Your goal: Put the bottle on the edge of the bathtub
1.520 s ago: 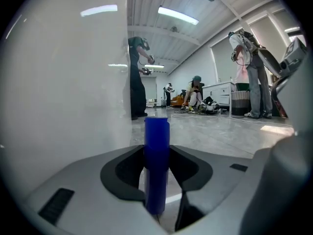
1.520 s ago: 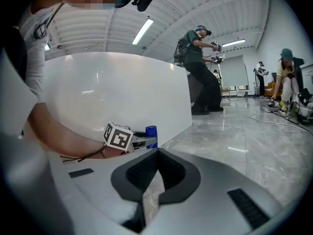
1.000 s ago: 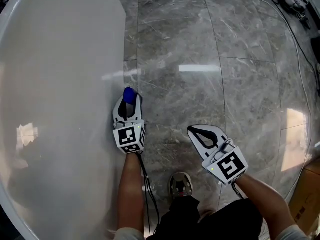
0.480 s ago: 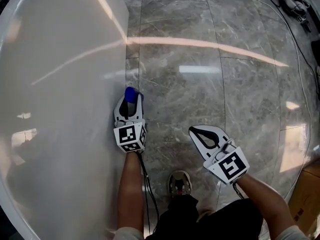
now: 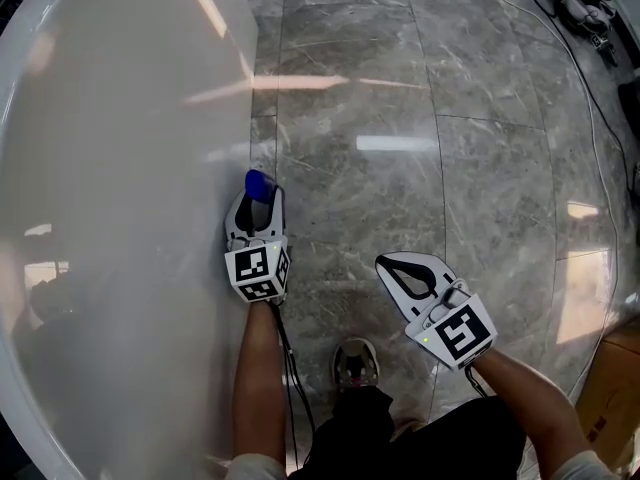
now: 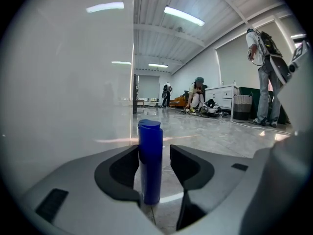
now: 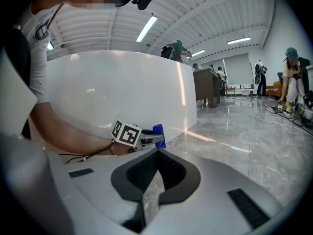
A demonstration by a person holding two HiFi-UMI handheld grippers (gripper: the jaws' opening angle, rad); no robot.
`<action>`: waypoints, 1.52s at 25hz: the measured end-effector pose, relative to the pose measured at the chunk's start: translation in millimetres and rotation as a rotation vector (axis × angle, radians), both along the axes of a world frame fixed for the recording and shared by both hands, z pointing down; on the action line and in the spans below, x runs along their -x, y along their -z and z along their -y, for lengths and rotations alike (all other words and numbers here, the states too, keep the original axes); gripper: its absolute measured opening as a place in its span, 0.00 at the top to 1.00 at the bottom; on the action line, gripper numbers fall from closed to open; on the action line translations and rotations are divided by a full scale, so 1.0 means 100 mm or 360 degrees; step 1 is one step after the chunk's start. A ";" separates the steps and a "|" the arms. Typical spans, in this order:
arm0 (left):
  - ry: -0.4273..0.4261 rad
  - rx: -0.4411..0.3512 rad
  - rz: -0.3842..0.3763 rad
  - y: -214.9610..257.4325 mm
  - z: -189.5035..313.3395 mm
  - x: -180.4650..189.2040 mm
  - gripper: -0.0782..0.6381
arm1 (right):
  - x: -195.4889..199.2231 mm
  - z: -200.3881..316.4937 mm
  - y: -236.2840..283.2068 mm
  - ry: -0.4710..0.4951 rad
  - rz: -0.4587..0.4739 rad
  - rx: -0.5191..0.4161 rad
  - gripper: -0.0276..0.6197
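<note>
A blue bottle (image 5: 258, 184) stands upright on the grey marble floor, right beside the outer wall of the white bathtub (image 5: 120, 218). My left gripper (image 5: 257, 204) reaches around it. In the left gripper view the bottle (image 6: 150, 160) is between the jaws, which are opening: the left pad lies against it and a gap shows at the right pad. My right gripper (image 5: 392, 264) hovers over the floor to the right, shut and empty. From the right gripper view, the bottle (image 7: 158, 133) and the bathtub (image 7: 122, 97) lie ahead of the closed tips (image 7: 157, 153).
The person's shoe (image 5: 358, 366) is on the floor between the arms. Cables (image 5: 590, 8) lie at the far right, and a cardboard box (image 5: 615, 398) stands at the lower right. Several people (image 6: 266, 77) stand or sit far across the room.
The left gripper and the bottle stay beside the tub wall, shifted only slightly. The right gripper has hardly moved.
</note>
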State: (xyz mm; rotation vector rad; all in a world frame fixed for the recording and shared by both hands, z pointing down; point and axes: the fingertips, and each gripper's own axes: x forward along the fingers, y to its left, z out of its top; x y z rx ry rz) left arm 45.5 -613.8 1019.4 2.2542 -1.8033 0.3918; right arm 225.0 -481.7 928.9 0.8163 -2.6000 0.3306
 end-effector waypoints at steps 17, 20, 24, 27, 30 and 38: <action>0.0033 0.0040 -0.0031 0.02 -0.43 -0.03 0.61 | 0.08 -0.14 0.11 0.0055 -0.0007 -0.0030 0.95; 0.0025 0.0032 -0.0032 0.09 -0.51 -0.08 0.61 | 0.11 -0.19 0.13 0.0072 -0.0007 -0.0041 0.95; 0.0023 0.0022 -0.0039 0.27 -0.61 -0.14 0.61 | 0.08 -0.11 0.31 0.0033 0.0008 -0.0150 0.95; 0.0033 -0.0013 -0.0020 0.46 -0.74 -0.17 0.61 | -0.02 0.02 0.44 -0.0044 0.0034 -0.0199 0.95; 0.0021 -0.0042 -0.0010 0.62 -0.88 -0.24 0.63 | -0.10 0.05 0.51 -0.0064 0.0014 -0.0256 0.95; 0.0024 -0.0078 -0.0019 0.88 -1.12 -0.33 0.77 | -0.03 -0.02 0.69 -0.0005 -0.0046 -0.0380 0.95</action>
